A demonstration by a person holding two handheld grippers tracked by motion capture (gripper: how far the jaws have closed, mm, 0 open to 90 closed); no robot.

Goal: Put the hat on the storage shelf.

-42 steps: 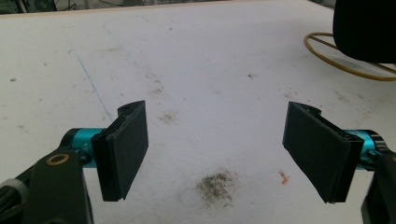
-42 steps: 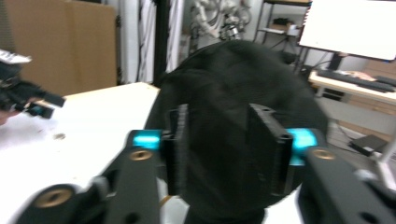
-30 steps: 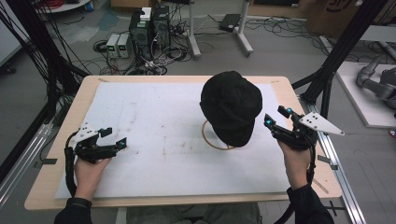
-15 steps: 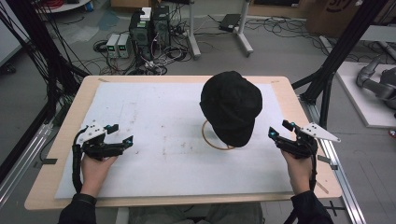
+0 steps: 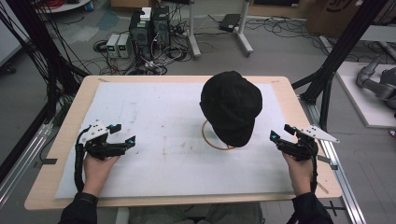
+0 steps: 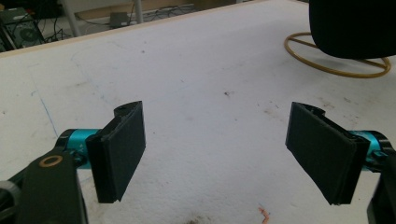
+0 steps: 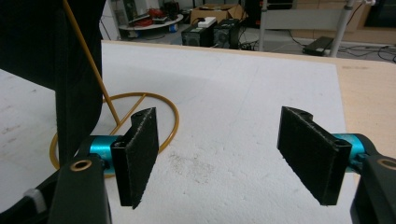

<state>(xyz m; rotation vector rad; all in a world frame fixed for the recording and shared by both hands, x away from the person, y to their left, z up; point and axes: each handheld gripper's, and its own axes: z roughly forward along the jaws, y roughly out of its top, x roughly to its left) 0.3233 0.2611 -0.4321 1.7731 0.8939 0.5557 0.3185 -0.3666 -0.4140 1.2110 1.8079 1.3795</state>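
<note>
Black cap sits on a thin gold wire stand, right of centre on the white mat covering the wooden table. Soft crown, matte fabric, brim toward the near edge; it hides most of the stand, leaving part of the ring base showing below it. Left gripper low over the mat at the near left, jaws spread wide, nothing between them; its view cuts the cap off at the top right corner. Right gripper at the near right, just beside the cap, jaws likewise spread and empty; its view shows the stand's slanted rod and ring, the cap cropped at the left edge. Floor clutter behind the table too small to make out.
</note>
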